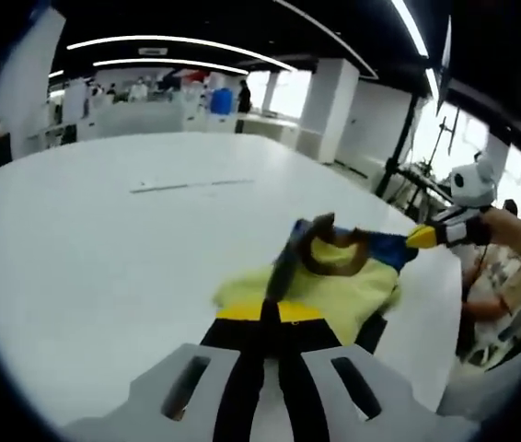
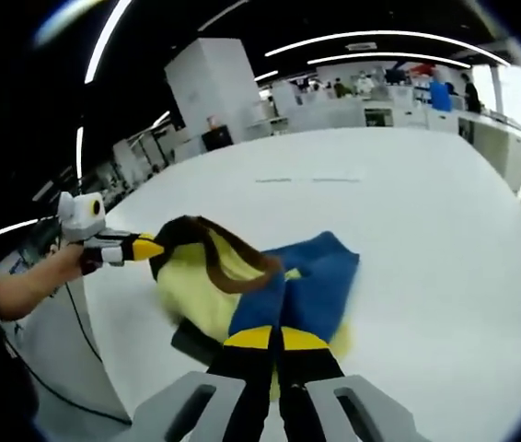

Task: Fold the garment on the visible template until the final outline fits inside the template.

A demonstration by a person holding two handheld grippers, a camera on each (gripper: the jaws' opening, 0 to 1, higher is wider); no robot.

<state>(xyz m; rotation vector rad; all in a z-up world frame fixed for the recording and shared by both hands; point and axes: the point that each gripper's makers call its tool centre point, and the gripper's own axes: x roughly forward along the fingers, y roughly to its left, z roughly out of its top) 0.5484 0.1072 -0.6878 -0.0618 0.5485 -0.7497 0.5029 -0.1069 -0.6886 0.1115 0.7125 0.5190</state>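
**Garment lifted over white table**

Left gripper view: left gripper (image 1: 274, 308), jaws closed on the garment (image 1: 334, 276)'s yellow edge; cloth stretches toward right gripper (image 1: 423, 237), clamped on blue corner. White table (image 1: 104, 249), lit hall behind.

Right gripper view: right gripper (image 2: 274, 318) pinches blue fold; left gripper (image 2: 150, 247) holds the far end; brown collar shows.
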